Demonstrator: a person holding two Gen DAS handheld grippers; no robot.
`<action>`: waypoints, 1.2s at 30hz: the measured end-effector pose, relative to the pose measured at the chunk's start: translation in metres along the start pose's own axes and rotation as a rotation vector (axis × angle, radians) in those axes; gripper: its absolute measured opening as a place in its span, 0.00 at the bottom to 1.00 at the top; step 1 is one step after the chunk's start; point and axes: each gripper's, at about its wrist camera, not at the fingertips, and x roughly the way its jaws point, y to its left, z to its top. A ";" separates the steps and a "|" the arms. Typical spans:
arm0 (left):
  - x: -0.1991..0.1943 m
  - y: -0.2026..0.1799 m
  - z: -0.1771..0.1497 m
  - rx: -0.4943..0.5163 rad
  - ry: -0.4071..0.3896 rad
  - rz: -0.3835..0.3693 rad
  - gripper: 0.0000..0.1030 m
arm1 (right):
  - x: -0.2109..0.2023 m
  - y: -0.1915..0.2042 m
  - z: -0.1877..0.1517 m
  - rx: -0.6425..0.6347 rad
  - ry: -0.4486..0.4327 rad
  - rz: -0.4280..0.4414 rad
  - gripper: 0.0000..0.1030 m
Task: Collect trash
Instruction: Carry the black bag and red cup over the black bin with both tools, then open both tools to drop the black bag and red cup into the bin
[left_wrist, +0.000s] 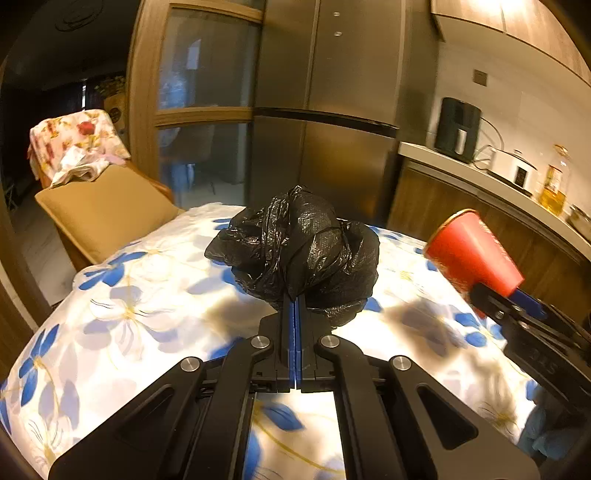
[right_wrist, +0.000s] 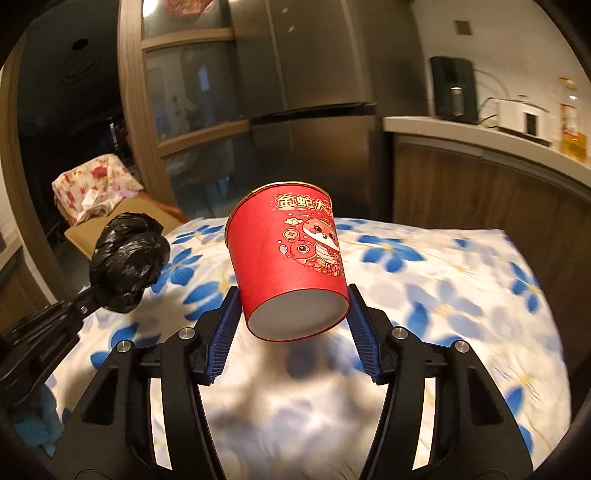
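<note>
A crumpled black trash bag (left_wrist: 295, 254) hangs bunched above the flowered tablecloth (left_wrist: 140, 295), with my left gripper (left_wrist: 295, 306) shut on its lower fold. In the right wrist view the same black trash bag (right_wrist: 127, 260) shows at the left on the left gripper's tips. A red paper cup (right_wrist: 291, 262) with a cartoon print is lifted off the cloth, base toward the camera, and my right gripper (right_wrist: 293, 299) is shut on its sides near the base. The red paper cup (left_wrist: 471, 254) also appears at the right of the left wrist view, tilted.
The table carries a white cloth with blue flowers (right_wrist: 443, 277). Behind it stand a steel fridge (left_wrist: 332, 129) and a glass door. A chair with a tan cushion (left_wrist: 103, 210) is at the left. A counter (left_wrist: 498, 184) with a kettle, appliance and oil bottle runs along the right.
</note>
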 end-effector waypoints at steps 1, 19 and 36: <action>-0.002 -0.004 -0.002 0.007 0.002 -0.010 0.00 | -0.011 -0.005 -0.003 0.014 -0.011 -0.012 0.55; -0.050 -0.155 -0.023 0.214 0.013 -0.329 0.00 | -0.166 -0.101 -0.041 0.181 -0.160 -0.278 0.55; -0.092 -0.369 -0.049 0.450 -0.015 -0.789 0.00 | -0.306 -0.249 -0.089 0.400 -0.291 -0.711 0.56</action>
